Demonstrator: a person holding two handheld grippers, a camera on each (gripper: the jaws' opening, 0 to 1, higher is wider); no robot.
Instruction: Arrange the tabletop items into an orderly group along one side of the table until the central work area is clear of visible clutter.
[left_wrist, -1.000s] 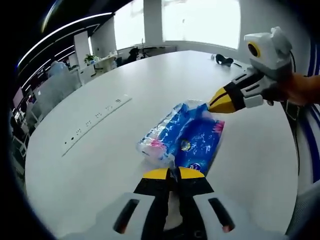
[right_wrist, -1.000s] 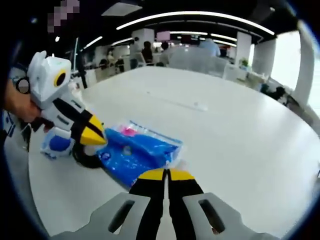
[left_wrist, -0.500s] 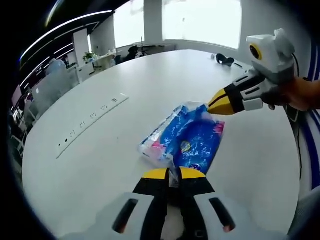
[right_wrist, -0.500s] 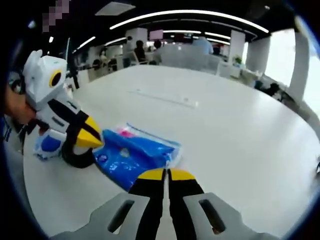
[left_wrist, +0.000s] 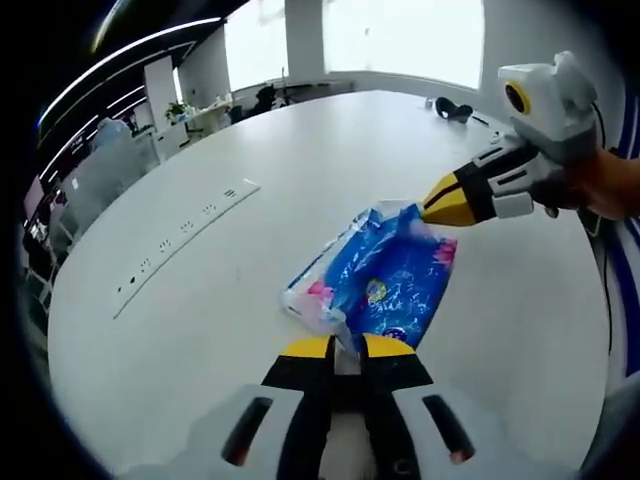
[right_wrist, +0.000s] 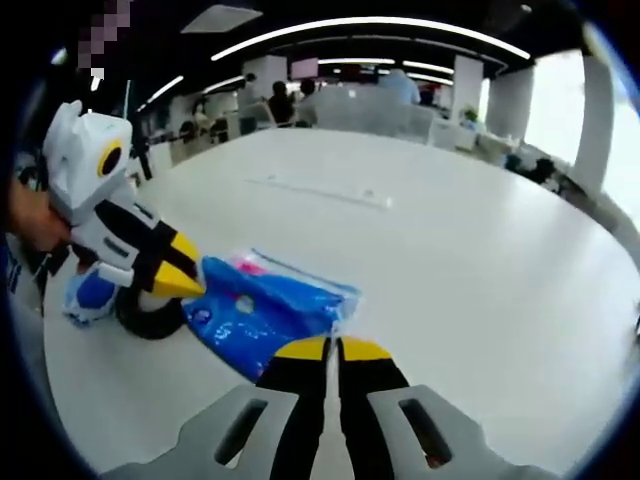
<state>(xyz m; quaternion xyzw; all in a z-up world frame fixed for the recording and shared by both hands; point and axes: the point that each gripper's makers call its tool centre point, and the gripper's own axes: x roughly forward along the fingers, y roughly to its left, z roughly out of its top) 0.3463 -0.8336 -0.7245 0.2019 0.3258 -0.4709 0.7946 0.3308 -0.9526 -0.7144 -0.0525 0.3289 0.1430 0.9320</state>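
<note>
In the left gripper view, a wide white bench (left_wrist: 200, 300) stretches toward bright windows, with a power strip (left_wrist: 180, 245) set in it; the left tongs (left_wrist: 346, 349) are closed on the near edge of a blue plastic packet (left_wrist: 375, 280), while the right tongs (left_wrist: 450, 203) pinch its far corner. In the right gripper view, an open office lies beyond the bench (right_wrist: 480, 260); the right tongs (right_wrist: 331, 349) are closed on the blue plastic packet (right_wrist: 265, 315), the left tongs (right_wrist: 180, 282) grip its opposite end, and a black ring (right_wrist: 145, 318) with a blue-and-white object (right_wrist: 88, 295) lies just beside it.

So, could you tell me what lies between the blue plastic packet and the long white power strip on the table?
Bare white tabletop lies between the blue plastic packet and the long white power strip, as the left gripper view shows.
</note>
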